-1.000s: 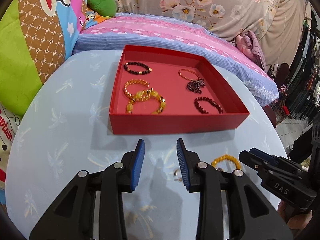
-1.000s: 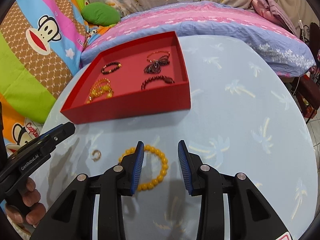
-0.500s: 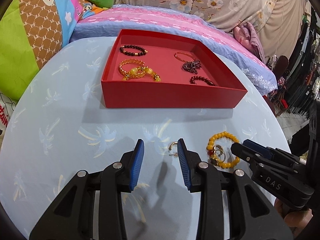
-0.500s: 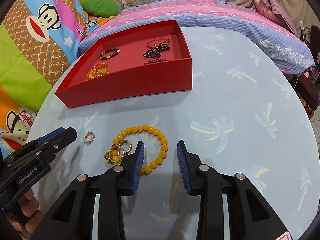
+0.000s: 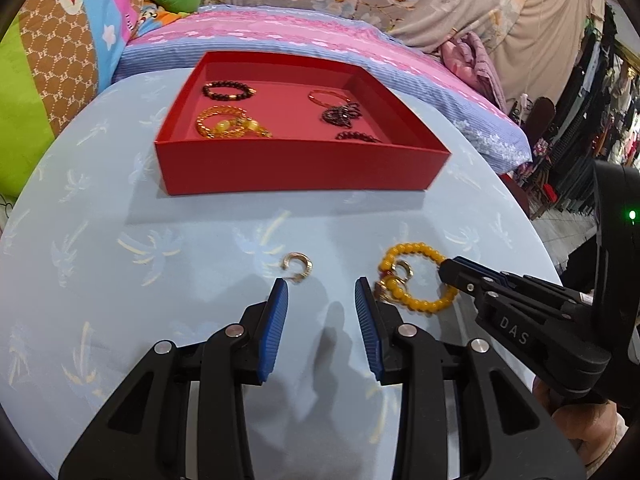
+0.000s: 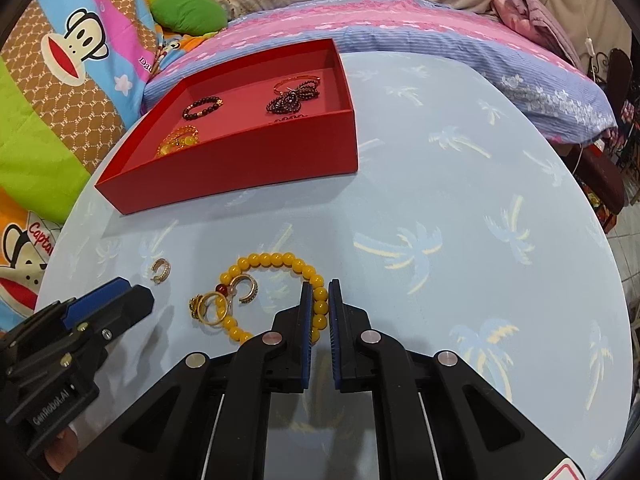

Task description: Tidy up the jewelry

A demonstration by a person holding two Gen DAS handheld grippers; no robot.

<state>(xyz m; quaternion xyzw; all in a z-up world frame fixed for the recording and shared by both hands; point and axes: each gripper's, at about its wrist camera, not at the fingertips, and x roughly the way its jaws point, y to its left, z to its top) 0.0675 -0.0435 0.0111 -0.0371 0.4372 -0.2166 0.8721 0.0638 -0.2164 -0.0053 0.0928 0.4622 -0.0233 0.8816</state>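
Since half a second ago the right gripper has narrowed from a wide gap to a near pinch around the yellow bead bracelet, its blue pads on either side of the strand at the bracelet's 4 o'clock arc, though whether they press the beads I cannot tell; the left gripper has edged closer to the small gold ring and stands wide, holding nothing, with the ring on the counter just past its left fingertip, at about 11 o'clock from the gap; in the right wrist view the same ring lies at 9 o'clock from the bracelet, well apart from it; a cluster of gold rings sits tangled at the bracelet's 8 o'clock side, touching the beads, beside a dark red bead; the red tray stands on the pale blue palm-print counter at 12 o'clock from both grippers, holding a dark bead bracelet at its far left, golden bracelets at its near left, a thin gold bangle and a dark tangled piece at its right; the tray stands well apart from the loose pieces
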